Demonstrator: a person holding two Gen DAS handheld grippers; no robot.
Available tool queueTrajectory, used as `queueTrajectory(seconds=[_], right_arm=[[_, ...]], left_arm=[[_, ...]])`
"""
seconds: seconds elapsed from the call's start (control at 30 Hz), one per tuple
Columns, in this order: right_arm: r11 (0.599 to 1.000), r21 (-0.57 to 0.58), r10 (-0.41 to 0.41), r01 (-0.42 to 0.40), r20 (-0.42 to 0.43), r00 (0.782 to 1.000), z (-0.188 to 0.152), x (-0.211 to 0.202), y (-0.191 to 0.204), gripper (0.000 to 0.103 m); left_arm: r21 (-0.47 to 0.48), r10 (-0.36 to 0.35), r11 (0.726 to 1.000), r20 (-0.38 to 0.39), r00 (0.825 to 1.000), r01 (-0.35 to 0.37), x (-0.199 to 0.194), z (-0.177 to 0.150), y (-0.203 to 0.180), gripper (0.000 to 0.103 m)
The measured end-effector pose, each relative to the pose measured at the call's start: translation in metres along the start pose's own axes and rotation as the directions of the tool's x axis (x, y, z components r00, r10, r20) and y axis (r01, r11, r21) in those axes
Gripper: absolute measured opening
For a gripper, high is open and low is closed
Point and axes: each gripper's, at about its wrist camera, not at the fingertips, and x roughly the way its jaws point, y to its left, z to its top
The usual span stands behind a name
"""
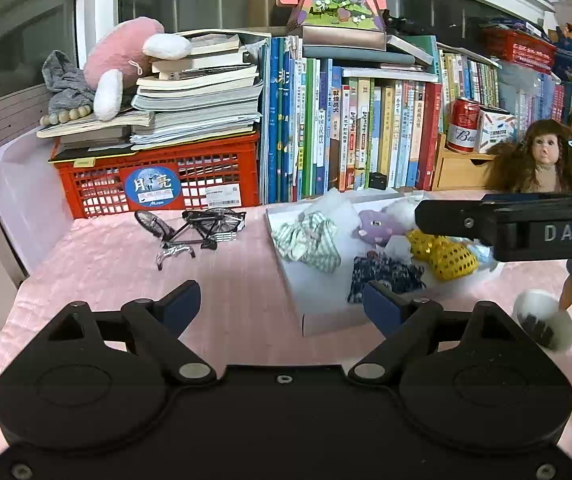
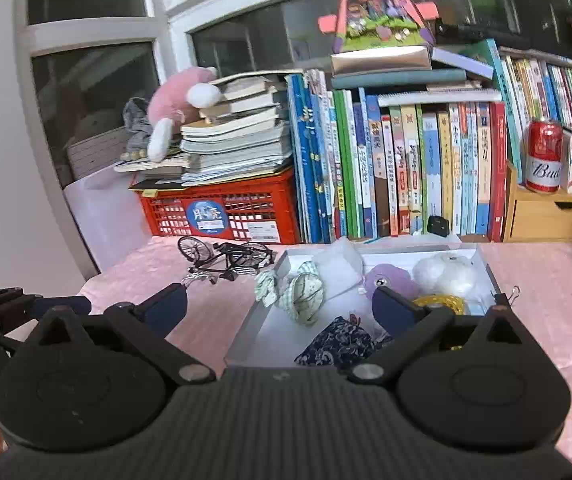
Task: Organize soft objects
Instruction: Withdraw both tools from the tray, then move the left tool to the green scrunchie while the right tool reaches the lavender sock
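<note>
White fluffy pompom (image 1: 543,324) lies outside shallow white box (image 1: 325,322), probably nearest right gripper (image 2: 280,306); both grippers agape, empty.

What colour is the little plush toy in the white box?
Purple plush toy, clearest in the left wrist view.

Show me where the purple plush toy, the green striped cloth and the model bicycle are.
purple plush toy (image 1: 375,227): left wrist view, on its face.
green striped cloth (image 1: 309,242): left wrist view, on its crumpled middle.
model bicycle (image 1: 200,227): left wrist view, on its frame.
</note>
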Motion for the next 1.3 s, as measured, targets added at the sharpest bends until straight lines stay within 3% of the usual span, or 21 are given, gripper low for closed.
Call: queueTrajectory(seconds=[0.23, 0.63, 0.83, 1.3], right_arm=[[1.000, -0.003, -0.006, 0.006, 0.079, 0.997, -0.030, -0.029, 0.015, 0.103], [0.998, -0.033, -0.045, 0.051, 0.161, 0.986, -0.096, -0.071, 0.033, 0.103], [0.996, -0.074, -0.040, 0.051, 0.153, 0.987, -0.127, -0.080, 0.043, 0.103], [0.984, -0.172, 0.063, -0.052, 0.061, 0.996, -0.166, -0.073, 0.075, 0.103]], left_arm=[[-0.027, -0.012, 1.000, 0.038, 0.999, 0.013, -0.022, -0.033, 0.004, 0.088], [-0.057, 0.043, 0.998, 0.113, 0.993, -0.037, -0.058, -0.092, 0.003, 0.090], [-0.106, 0.062, 0.993, 0.103, 0.993, -0.051, -0.066, -0.116, 0.006, 0.091], [-0.248, 0.096, 0.965, 0.047, 0.994, -0.082, -0.068, -0.137, 0.044, 0.088]])
